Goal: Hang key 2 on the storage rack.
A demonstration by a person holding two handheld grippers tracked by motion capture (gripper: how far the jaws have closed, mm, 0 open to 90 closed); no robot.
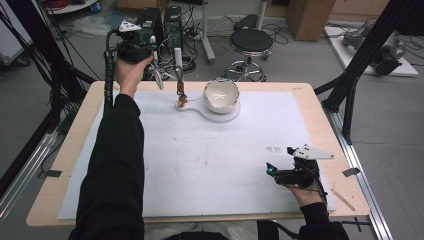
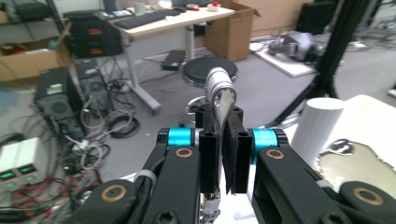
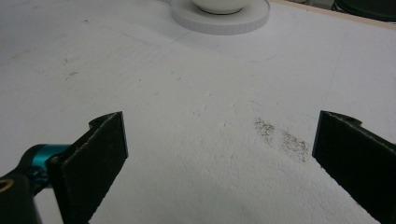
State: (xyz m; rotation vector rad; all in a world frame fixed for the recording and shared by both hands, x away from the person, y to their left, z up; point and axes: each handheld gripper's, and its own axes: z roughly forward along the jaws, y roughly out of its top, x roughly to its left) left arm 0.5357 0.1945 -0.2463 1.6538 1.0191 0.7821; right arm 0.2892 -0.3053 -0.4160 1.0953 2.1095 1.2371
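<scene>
The left tool (image 2: 223, 154) is clamped on a metal spoon (image 2: 221, 95) just past the counter's (image 1: 300, 95) far-left edge. It looks light, stiff and slick, so a hold low on the handle suits (bowl end showing beyond the pads). Its long axis runs out along the jaws, bowl outward. The right tool (image 3: 219, 158) gapes empty near the near-right corner.

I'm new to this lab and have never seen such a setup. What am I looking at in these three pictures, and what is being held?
A person holds a hand-operated clamp in each hand. The high view looks down on the table; each other view rides on one gripper. The left gripper is shut on a metal spoon, raised past the table's far edge. The right gripper rests open above the white mat. On the mat stand a white bowl on a white board, with a small upright stand beside it.
</scene>
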